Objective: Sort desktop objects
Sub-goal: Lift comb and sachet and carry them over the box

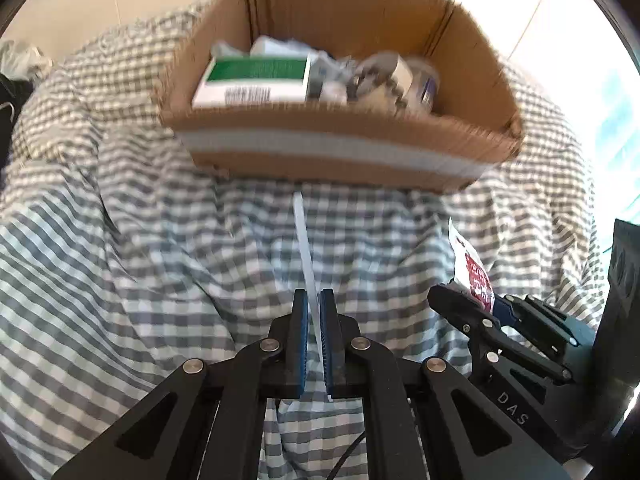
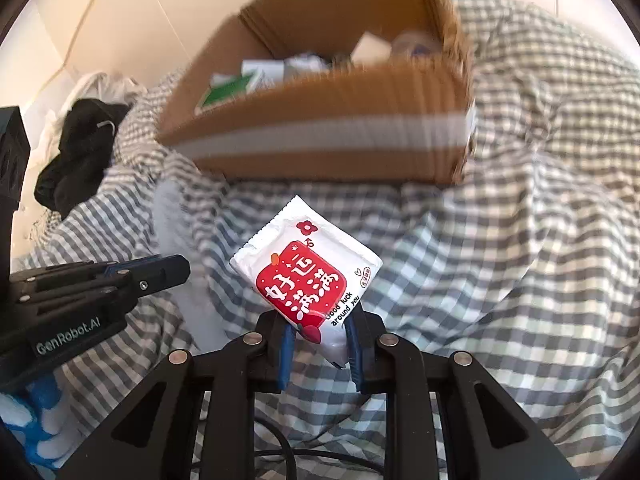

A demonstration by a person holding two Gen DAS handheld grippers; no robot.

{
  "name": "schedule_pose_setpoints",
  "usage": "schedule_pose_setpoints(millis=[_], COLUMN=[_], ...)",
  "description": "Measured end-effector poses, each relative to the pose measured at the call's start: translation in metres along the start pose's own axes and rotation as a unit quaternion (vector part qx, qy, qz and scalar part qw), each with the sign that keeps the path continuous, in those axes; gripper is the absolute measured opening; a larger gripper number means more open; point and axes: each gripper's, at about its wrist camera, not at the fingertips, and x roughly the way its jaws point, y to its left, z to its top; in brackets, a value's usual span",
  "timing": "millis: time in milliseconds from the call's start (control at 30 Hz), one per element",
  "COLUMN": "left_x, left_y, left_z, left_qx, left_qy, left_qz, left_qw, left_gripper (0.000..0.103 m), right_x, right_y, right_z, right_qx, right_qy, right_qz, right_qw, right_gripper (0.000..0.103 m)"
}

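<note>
My left gripper (image 1: pixel 315 300) is shut on a thin white flat object (image 1: pixel 303 244), seen edge-on, held above the checked cloth (image 1: pixel 160 240). My right gripper (image 2: pixel 320 320) is shut on a white and red wipe packet (image 2: pixel 308 264), also seen in the left wrist view (image 1: pixel 472 268). An open cardboard box (image 1: pixel 340 152) stands ahead of both grippers; it holds a green and white box (image 1: pixel 256 80) and several other small items (image 1: pixel 392 76). The box also shows in the right wrist view (image 2: pixel 328 132). The left gripper (image 2: pixel 176 270) appears at the left of the right wrist view.
The grey and white checked cloth (image 2: pixel 520 260) covers the whole surface in folds. Black and white clothing (image 2: pixel 76 152) lies at the far left. A blue and white patterned thing (image 2: pixel 24 428) sits at the lower left. A pale wall is behind the box.
</note>
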Motion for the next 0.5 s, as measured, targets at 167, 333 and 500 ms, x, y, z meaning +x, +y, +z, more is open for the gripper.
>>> schedule_pose_setpoints(millis=[167, 333, 500], left_x=[-0.018, -0.029, 0.010], left_y=[-0.009, -0.015, -0.012], left_z=[0.011, 0.024, 0.021], left_qx=[0.010, 0.017, 0.019], left_qy=[-0.037, -0.069, -0.004], left_qz=[0.010, 0.013, 0.007], left_qw=[0.9992, 0.9974, 0.9998], left_gripper=[0.006, 0.006, 0.008], right_x=[-0.033, -0.063, -0.077], right_y=[-0.003, -0.002, -0.007], right_z=[0.005, 0.014, 0.024], right_qx=[-0.005, -0.017, -0.015], right_qy=[-0.049, -0.097, -0.117], right_qz=[-0.003, -0.017, -0.025], right_qw=[0.999, 0.995, 0.993], right_gripper=[0.021, 0.021, 0.021])
